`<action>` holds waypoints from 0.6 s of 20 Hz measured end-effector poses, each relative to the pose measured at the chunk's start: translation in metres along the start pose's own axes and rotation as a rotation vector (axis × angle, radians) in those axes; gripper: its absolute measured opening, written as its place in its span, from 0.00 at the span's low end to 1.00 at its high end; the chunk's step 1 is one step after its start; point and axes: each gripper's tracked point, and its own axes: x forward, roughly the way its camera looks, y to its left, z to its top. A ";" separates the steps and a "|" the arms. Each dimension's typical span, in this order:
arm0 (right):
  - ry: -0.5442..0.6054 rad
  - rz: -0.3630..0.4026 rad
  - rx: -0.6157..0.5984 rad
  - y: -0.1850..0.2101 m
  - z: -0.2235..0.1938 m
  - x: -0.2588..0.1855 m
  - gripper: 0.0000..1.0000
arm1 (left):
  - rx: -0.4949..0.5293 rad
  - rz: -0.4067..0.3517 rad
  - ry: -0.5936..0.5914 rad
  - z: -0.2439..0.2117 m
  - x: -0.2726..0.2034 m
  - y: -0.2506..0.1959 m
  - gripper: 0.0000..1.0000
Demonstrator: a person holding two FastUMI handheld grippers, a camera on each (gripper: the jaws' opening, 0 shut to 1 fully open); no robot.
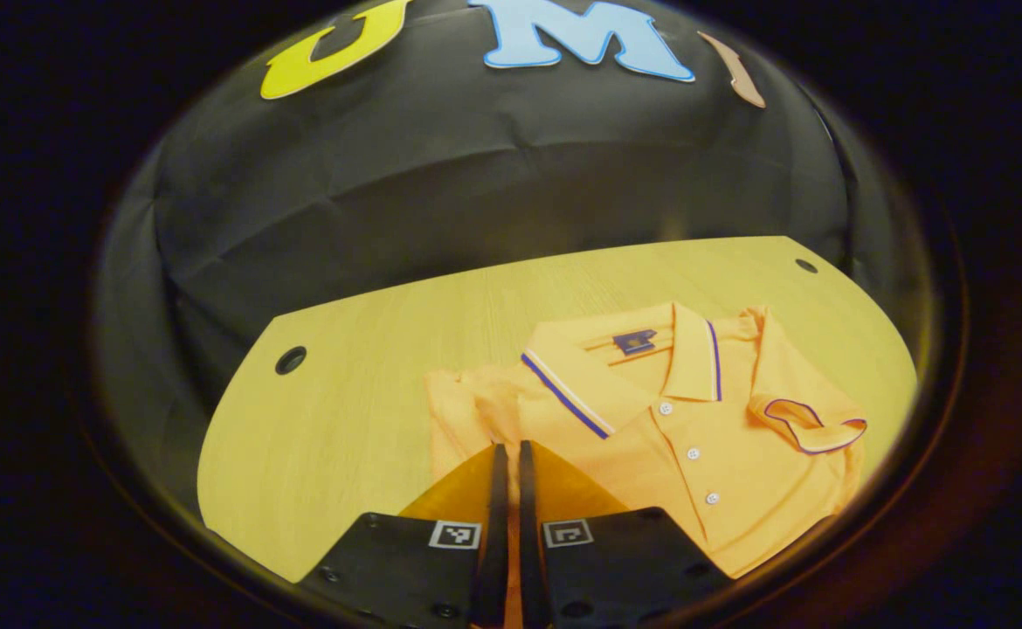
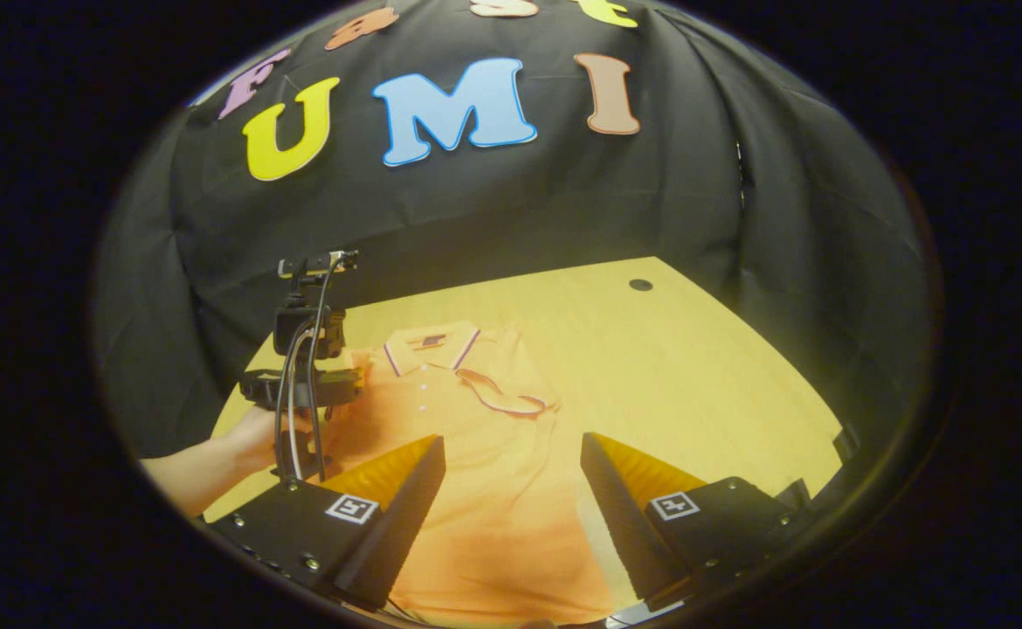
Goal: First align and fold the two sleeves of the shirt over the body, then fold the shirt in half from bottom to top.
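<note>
Shirt (image 2: 485, 463) lies on the table (image 2: 694, 367), collar (image 1: 598, 384) toward twelve o'clock and hem toward six, buttons up; in the right gripper view it sits left of the table's middle, running from near the far part down to my near edge. It is a soft knit polo, light and limp, so I judge it will sag, drag and wrinkle if I lift it by one point; it should not slip much on the wood, and nothing about it is fragile save the placket buttons, which I would not pinch.

One sleeve (image 1: 812, 424), the one at three o'clock of the collar in the left gripper view, lies folded in over the chest with its striped cuff showing; the other sleeve (image 1: 467, 402), at nine o'clock of the collar, looks bunched at the shoulder, and I cannot tell whether it lies fully over the body.

My left hand-held gripper (image 1: 508, 472) has its fingers pressed together just by that shoulder; whether cloth is caught between them I cannot tell. My right hand-held gripper (image 2: 511, 472) is spread wide above the lower body of the shirt, holding nothing.

For holds, I judge the cuff edge and shoulder seam best for a sleeve, and the two hem corners, taken together, for the bottom-to-top fold, since the doubled edges give the fingers something firm.
</note>
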 end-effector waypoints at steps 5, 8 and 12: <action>0.006 0.015 -0.047 -0.003 -0.002 0.004 0.97 | -0.024 -0.017 0.020 -0.007 -0.015 -0.006 0.40; -0.006 0.007 -0.084 -0.017 -0.003 0.002 0.97 | -0.056 -0.025 0.028 -0.010 -0.031 -0.008 0.45; -0.018 -0.006 -0.116 -0.030 -0.007 0.001 0.97 | -0.083 -0.046 0.013 -0.011 -0.058 -0.012 0.64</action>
